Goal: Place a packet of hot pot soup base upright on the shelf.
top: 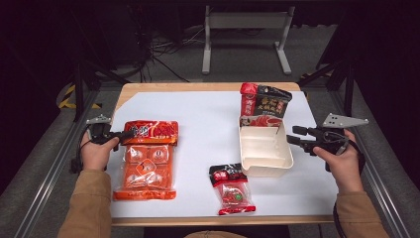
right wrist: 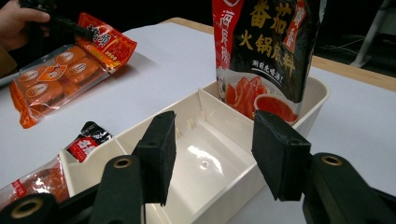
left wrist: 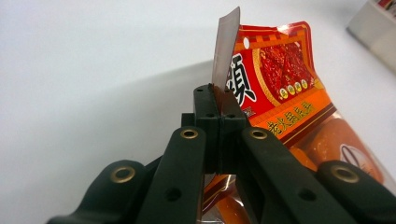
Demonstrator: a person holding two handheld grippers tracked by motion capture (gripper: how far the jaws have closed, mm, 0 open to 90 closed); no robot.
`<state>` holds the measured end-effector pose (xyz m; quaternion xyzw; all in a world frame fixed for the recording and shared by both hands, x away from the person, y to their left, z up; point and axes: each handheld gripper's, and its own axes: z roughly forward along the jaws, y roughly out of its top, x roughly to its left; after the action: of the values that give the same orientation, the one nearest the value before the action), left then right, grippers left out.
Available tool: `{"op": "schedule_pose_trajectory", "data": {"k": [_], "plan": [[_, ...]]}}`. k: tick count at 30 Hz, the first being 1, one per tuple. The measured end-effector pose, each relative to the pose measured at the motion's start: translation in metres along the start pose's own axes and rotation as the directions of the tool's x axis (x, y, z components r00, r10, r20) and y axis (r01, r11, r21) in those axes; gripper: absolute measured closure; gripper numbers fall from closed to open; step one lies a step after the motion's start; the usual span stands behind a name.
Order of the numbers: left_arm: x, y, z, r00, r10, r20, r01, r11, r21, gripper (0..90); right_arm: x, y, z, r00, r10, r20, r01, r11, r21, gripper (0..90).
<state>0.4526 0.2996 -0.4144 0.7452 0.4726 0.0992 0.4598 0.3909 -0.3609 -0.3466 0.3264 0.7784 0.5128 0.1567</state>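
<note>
On a white sheet (top: pixel 208 124) covering a wooden table (top: pixel 198 87), a large orange multipack (top: pixel 146 161) of sealed portions is being gripped at its upper left corner by the left gripper (top: pixel 125 135), which is being held in the person's left hand (top: pixel 96 153). In the left gripper view, the left gripper (left wrist: pixel 217 105) is being shown with its jaws pressed fully together on the clear sealed edge of the orange multipack (left wrist: pixel 280 79), that corner being raised off the sheet while the rest of the pack is lying flat near the table's left edge. At the right, the right gripper (top: pixel 296 135) is being held in the right hand (top: pixel 341 166) just beside the right wall of a cream divided tray (top: pixel 265 166), apart from it. In the right gripper view, the right gripper (right wrist: pixel 215 154) is being seen with its jaws partly apart above the cream divided tray (right wrist: pixel 219 186), with nothing being clasped between the pads. A tall black-and-red pouch (top: pixel 263 105) is being propped upright in the tray's far compartment, and its printed face is being seen close up in the right gripper view (right wrist: pixel 261 46). A small red-and-black sachet (top: pixel 231 188) is lying flat on the sheet, just in front of the tray's left corner.
</note>
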Motion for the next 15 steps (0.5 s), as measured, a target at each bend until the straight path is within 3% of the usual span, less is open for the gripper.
{"op": "schedule_pose_trajectory", "data": {"k": [7, 15], "plan": [[-0.018, 0.014, -0.022, 0.9988, 0.049, -0.002, -0.049, 0.9971, -0.058, 90.0, 0.001, 0.002, -0.002, 1.0000, 0.005, -0.005, -0.005, 1.000, -0.009, 51.6], [-0.041, 0.026, -0.038, 0.9973, 0.061, 0.041, -0.055, 0.9903, -0.128, 90.0, 0.003, 0.004, -0.005, 1.0000, 0.003, -0.007, -0.004, 1.000, -0.020, 52.2]]}}
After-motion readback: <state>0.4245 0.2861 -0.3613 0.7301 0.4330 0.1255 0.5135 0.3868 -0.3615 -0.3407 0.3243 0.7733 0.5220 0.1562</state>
